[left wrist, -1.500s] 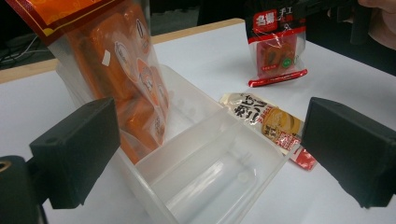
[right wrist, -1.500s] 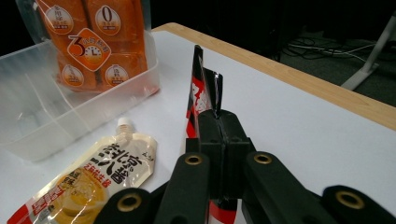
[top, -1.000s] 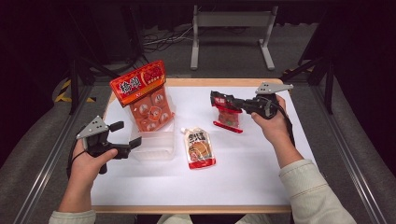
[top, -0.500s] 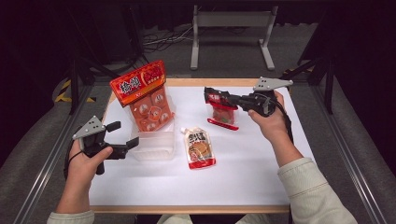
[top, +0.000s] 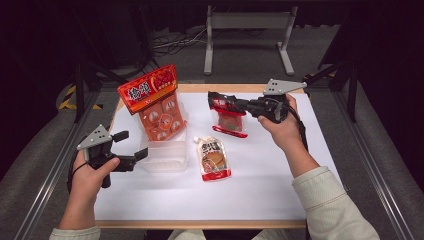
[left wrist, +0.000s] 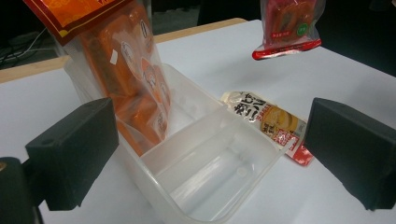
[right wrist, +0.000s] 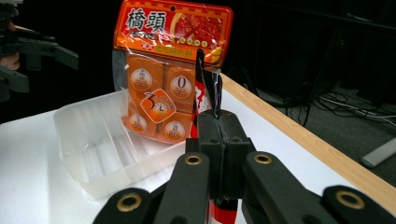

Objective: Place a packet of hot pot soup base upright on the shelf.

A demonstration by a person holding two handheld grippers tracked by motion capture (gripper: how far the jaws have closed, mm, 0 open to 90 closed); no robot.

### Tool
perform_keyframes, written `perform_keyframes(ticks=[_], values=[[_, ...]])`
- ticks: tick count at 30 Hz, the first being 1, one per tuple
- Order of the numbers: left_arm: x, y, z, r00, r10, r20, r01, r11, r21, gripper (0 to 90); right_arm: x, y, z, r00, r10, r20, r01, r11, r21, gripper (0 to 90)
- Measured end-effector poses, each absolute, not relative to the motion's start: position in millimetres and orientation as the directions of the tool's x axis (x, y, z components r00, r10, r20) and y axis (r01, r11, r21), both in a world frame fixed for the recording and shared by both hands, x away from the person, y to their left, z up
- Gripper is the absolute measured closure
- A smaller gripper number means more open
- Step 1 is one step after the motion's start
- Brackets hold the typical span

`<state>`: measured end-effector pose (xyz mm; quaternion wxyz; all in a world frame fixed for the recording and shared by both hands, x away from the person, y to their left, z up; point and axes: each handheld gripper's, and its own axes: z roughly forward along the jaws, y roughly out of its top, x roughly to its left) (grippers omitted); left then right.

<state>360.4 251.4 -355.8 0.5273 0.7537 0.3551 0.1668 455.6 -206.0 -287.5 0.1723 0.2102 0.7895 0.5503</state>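
White tabletop (top: 280, 190) first, carrying everything.

Next in size, on the left half toward the left edge: clear divided tub (top: 167, 162), thin-walled and see-through. Standing upright in its far section, leaning a little: tall orange snack bag (top: 152, 102), red-and-orange header on top, individually wrapped squares visible through the film. Near section bare (nothing in it in the left gripper view, just the divider and the ribbed floor).

Then the red pouch (top: 230, 120), hanging in the air over the far half of the tabletop, a little right of centre, well apart from the tub. Pinched at its top seal by the right hand-held gripper (top: 215, 99), jaws pressed together on the film. Probably light, judging by how freely it dangles from one small pinch. Soft and limp too, body drooping below the jaws, contents settled toward the red bottom seam. Glossy film, so likely slippery; best taken on the flat sealed strip at the top, as now, never on the bulging middle. Liable to swing if moved fast, and to fold on touching a tub wall; better lowered bottom seam first into the bare section.

Smaller: white-and-yellow pouch (top: 214, 159), lying flat near the middle of the tabletop, just beside the tub's right wall, not touching it as far as can be told.

Last, left hand-held gripper (top: 134, 145), jaws wide apart, clamped on nothing, hovering at the tub's near left corner.
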Motion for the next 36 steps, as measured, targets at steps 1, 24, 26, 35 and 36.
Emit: perform_keyframes(ticks=[1, 24, 26, 35, 36], values=[[360, 252, -356, 0.692, 0.712, -0.123, 0.359, -0.192, 0.913, 4.0, 455, -204, -286, -0.855, 0.517, -0.042, 0.139, 0.307, 0.942, 90.0], [357, 259, -354, 0.683, 0.723, -0.106, 0.366, -0.213, 0.906, 1.7, 457, -154, -271, -0.896, 0.439, -0.069, 0.078, 0.308, 0.948, 90.0], [357, 260, -354, 0.683, 0.723, -0.103, 0.363, -0.214, 0.907, 1.7, 457, -152, -271, -0.898, 0.434, -0.068, 0.077, 0.308, 0.948, 90.0], [356, 263, -354, 0.677, 0.727, -0.116, 0.372, -0.201, 0.906, 1.7, 460, -133, -266, -0.910, 0.406, -0.084, 0.052, 0.312, 0.949, 90.0], [356, 263, -354, 0.678, 0.726, -0.118, 0.373, -0.201, 0.906, 1.7, 461, -131, -266, -0.912, 0.402, -0.084, 0.051, 0.313, 0.949, 90.0]])
